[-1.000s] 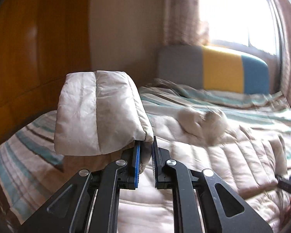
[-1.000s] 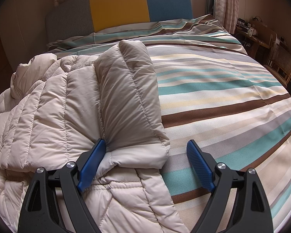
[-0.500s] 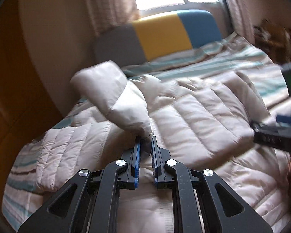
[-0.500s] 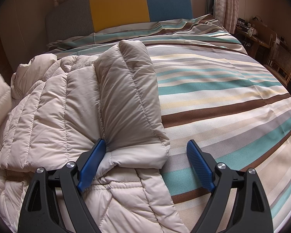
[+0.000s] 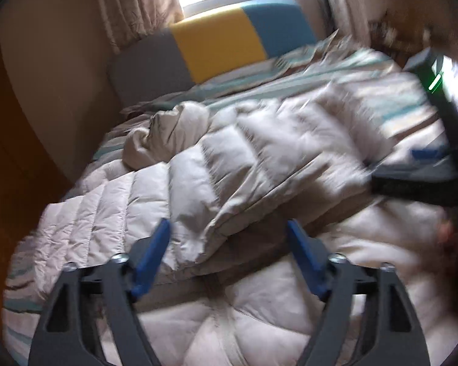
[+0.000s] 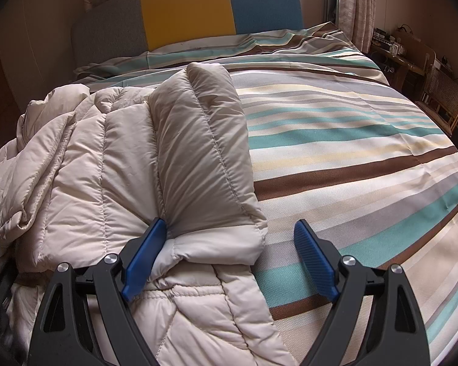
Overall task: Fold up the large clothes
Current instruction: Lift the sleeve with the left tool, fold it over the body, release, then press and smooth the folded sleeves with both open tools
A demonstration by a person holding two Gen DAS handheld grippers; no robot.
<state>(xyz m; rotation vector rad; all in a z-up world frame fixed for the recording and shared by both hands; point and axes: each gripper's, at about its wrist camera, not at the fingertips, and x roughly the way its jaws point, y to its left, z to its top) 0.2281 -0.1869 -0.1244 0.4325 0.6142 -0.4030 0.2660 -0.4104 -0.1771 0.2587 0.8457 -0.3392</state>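
A beige quilted puffer jacket point(image 5: 290, 299) lies on the striped bed. In the left wrist view its left sleeve point(image 5: 229, 167) is laid across the body. The cuff end rests between the blue pads point(image 5: 151, 262) of my left gripper point(image 5: 227, 228), whose jaws are opening and do not press on it. My right gripper point(image 6: 230, 225) stands open over the other sleeve point(image 6: 204, 152), folded along the jacket's right edge; its left pad point(image 6: 143, 259) touches the cuff and the right pad hangs over the bedcover. The right gripper point(image 5: 424, 180) also shows, blurred, at the right of the left wrist view.
The striped bedcover point(image 6: 351, 152) stretches away to the right of the jacket. A grey, yellow and blue headboard point(image 6: 186, 9) stands under the window. The jacket's hood point(image 5: 165, 134) is bunched near the pillows. A wooden wall panel point(image 5: 3, 152) is at left, a chair point(image 6: 442, 97) at far right.
My left gripper carried the sleeve from high at the left down across the jacket, then opened and let it go. The right gripper has not moved.
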